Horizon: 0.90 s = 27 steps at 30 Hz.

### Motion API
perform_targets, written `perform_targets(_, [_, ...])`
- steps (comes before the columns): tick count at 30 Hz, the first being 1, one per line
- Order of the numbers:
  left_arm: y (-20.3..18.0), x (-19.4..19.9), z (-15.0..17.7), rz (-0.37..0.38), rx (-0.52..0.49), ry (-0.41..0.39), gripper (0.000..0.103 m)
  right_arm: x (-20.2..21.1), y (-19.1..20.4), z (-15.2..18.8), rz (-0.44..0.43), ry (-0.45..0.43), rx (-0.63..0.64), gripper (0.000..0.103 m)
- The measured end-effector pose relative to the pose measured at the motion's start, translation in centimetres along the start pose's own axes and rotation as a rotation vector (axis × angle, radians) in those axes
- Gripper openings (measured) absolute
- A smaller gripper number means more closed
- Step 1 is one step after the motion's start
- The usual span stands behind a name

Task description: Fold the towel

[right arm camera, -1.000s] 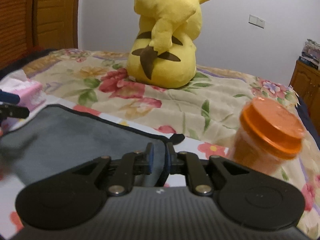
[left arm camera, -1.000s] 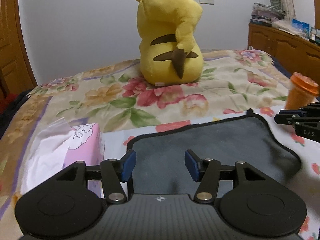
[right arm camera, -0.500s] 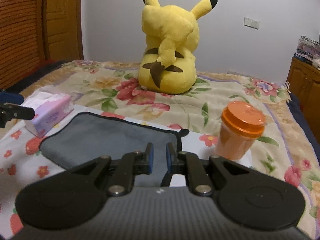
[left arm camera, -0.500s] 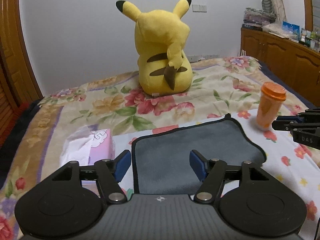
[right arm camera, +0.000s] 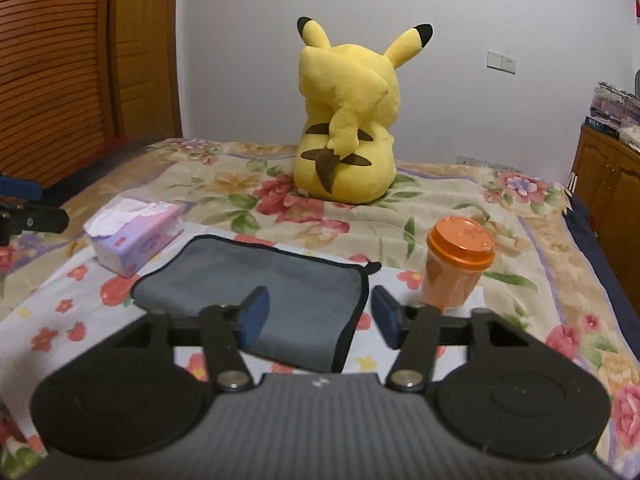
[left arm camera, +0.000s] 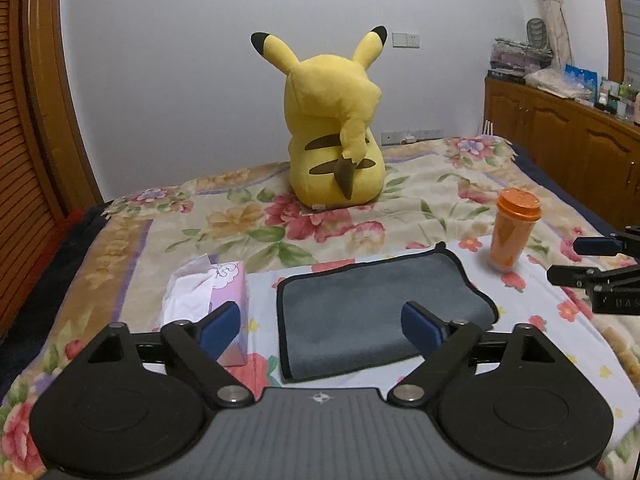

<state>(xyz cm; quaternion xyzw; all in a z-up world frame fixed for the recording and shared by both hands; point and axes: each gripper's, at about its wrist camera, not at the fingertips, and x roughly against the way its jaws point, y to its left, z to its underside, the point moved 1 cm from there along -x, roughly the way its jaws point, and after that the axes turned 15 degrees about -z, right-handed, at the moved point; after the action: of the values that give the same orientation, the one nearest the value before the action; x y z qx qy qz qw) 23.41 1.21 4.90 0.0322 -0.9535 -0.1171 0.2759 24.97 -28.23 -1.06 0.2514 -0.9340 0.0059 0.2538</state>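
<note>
A: Lies where, from the left gripper [left arm camera: 320,326]?

B: Straight ahead and a little below: grey towel [left arm camera: 376,312], flat on the flowered bedspread [left arm camera: 248,232], between the tissue box [left arm camera: 208,300] on its left and the orange cup [left arm camera: 514,236] on its right. Long axis running left to right, folded double as it seems.

A: And nearer to which side?

B: Hard to say. Left gripper released, jaws spread wide, hovering over the near edge, holding nothing. Right gripper [right arm camera: 318,316] also released, raised above the near right corner, not touching.

A: So, next fold?

B: Probably from a short end, across the long axis.
</note>
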Motion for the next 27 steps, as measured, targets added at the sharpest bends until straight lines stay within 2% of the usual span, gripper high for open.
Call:
perform_targets(4, [0.0,2.3,0.1,-0.002,0.001,-0.019,0.103,1.8,1.1,0.3,-0.01,-0.009,-0.006,0.084])
perform_targets(9, [-0.2,4.8,0.5,0.011,-0.016,-0.032,0.103,3.6,2.0,0.7,-0.007,-0.012,-0.017,0.099])
perform_targets(13, [-0.4,6.3,1.0,0.007,-0.025,-0.025,0.103,5.1,2.4,1.0,-0.004,-0.012,-0.025,0.103])
perform_targets(19, [-0.6,8.0,2.2,0.003,0.013,-0.004,0.103,6.7,3.1,1.7,0.017,-0.012,-0.04,0.103])
perform_targets(22, [-1.3,8.7,2.9,-0.016,-0.014,0.005,0.103,7.3,3.5,2.3,0.02,-0.015,-0.053,0.103])
perform_targets(27, [-1.9,9.9,4.2,0.007,0.01,0.006,0.103,8.2,4.2,3.2,0.027,-0.026,-0.071,0.103])
